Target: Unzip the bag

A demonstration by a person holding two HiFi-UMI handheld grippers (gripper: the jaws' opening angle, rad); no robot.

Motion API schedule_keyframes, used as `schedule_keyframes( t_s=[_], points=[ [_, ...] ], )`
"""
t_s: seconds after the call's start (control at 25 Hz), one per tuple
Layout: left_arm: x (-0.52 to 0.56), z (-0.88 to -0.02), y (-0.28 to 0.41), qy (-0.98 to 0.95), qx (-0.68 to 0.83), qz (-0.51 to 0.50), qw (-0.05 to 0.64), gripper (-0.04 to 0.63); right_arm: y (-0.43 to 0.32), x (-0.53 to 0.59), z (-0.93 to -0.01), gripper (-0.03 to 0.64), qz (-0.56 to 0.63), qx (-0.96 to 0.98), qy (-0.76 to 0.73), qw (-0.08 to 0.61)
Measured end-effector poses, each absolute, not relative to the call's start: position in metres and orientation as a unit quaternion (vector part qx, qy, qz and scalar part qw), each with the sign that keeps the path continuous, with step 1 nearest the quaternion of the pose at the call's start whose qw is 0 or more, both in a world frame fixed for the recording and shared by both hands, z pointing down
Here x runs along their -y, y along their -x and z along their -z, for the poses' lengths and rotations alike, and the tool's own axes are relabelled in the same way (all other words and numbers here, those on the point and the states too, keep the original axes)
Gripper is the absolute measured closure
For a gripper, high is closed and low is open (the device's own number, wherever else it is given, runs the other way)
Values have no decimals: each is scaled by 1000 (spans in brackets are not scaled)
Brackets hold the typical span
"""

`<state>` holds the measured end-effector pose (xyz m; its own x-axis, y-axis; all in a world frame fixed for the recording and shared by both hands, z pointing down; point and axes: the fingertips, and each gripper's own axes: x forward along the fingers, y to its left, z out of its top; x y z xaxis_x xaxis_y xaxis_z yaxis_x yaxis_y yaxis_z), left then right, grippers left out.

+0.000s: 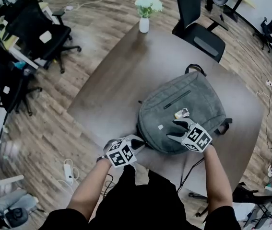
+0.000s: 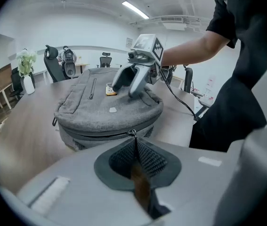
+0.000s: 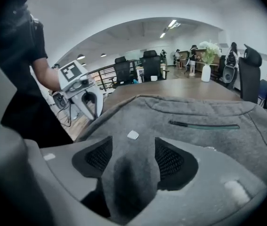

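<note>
Dark office table point(image 1: 121, 66), grey backpack point(image 1: 188, 99) lying flat. The left gripper point(image 2: 134, 147) pinches the zipper pull point(image 2: 141, 185) at its seven o'clock edge. The right gripper point(image 3: 131, 159), jaws wide, grips a fabric fold at five o'clock. If that fold slips, the backpack likely drags rather than unzips.

The bag point(image 1: 183, 111) is soft grey cloth, matt and faintly fuzzy, with a small shiny metal zipper pull point(image 2: 133, 133) at its near seam. The table point(image 1: 121, 75) is dark, smooth, matt wood; the floor point(image 1: 49, 123) at the frame's left is streaked wood plank. The right gripper point(image 3: 132, 147) has a pale matt plastic shell and black ribbed pads point(image 3: 171, 160).
</note>
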<state>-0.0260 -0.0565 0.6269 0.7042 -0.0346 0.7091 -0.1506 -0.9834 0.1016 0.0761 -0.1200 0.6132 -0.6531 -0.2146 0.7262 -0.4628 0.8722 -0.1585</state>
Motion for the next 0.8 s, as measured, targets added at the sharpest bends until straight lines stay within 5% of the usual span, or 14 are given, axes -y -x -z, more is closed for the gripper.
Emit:
schedule_keyframes(
  t_s=[0.28,0.8],
  points=[
    [57,-627,26,-917,48,-389,72,568,-85,85,-647,297,-118,865,-134,469],
    [54,-625,28,-915,62,-393,71,566,-74,95,-655,295,-128,860,-199,451]
  ],
)
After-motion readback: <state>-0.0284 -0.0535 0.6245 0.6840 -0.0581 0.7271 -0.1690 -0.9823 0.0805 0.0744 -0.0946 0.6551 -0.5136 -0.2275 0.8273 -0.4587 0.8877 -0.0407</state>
